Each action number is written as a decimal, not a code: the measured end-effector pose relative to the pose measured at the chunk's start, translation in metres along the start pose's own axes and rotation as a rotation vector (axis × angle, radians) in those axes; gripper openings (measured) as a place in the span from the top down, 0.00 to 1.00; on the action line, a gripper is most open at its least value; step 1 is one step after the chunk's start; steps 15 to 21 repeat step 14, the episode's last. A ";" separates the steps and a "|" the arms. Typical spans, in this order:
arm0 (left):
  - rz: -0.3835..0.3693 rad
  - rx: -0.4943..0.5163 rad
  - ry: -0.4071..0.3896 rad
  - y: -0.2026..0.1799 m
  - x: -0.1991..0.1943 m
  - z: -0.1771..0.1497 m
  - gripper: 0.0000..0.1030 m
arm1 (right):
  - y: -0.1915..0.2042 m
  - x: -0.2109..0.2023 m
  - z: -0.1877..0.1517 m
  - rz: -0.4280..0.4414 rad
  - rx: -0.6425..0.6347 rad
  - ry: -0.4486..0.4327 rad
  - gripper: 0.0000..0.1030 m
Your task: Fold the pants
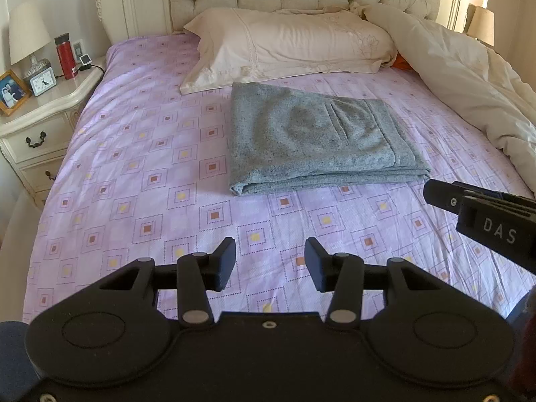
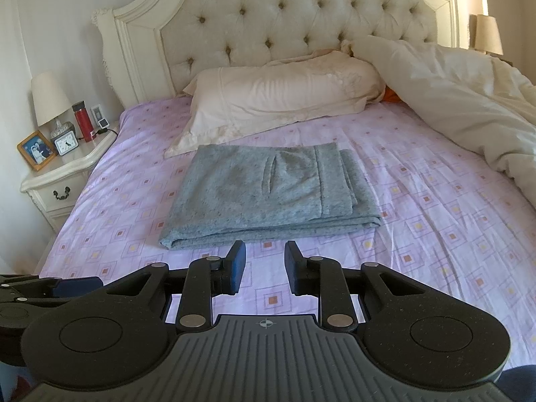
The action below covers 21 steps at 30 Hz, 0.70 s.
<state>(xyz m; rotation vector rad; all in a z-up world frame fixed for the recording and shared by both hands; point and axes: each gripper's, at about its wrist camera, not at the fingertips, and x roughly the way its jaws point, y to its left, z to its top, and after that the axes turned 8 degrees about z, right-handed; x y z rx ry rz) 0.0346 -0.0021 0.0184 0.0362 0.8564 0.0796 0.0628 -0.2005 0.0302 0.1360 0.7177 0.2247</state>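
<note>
Grey pants (image 1: 311, 140) lie folded into a flat rectangle on the lilac patterned bedsheet (image 1: 134, 174), just in front of the pillow; they also show in the right wrist view (image 2: 264, 194). My left gripper (image 1: 269, 264) is open and empty, held above the sheet short of the pants. My right gripper (image 2: 264, 268) is open and empty, just short of the pants' near edge. Part of the right gripper (image 1: 482, 214) shows at the right of the left wrist view. The left gripper (image 2: 50, 288) shows at the lower left of the right wrist view.
A cream pillow (image 1: 288, 47) lies against the tufted headboard (image 2: 284, 16). A bunched cream duvet (image 1: 469, 77) covers the bed's right side. A nightstand (image 1: 43, 107) at the left holds a lamp, a red bottle, a clock and a photo frame.
</note>
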 end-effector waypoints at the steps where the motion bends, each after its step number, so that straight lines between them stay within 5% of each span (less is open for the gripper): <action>1: 0.000 0.000 0.000 0.000 0.000 0.000 0.48 | 0.000 0.000 0.000 0.000 0.000 0.001 0.76; 21: 0.010 -0.004 0.008 -0.003 0.004 -0.001 0.47 | 0.000 0.006 -0.002 0.004 -0.001 0.018 0.76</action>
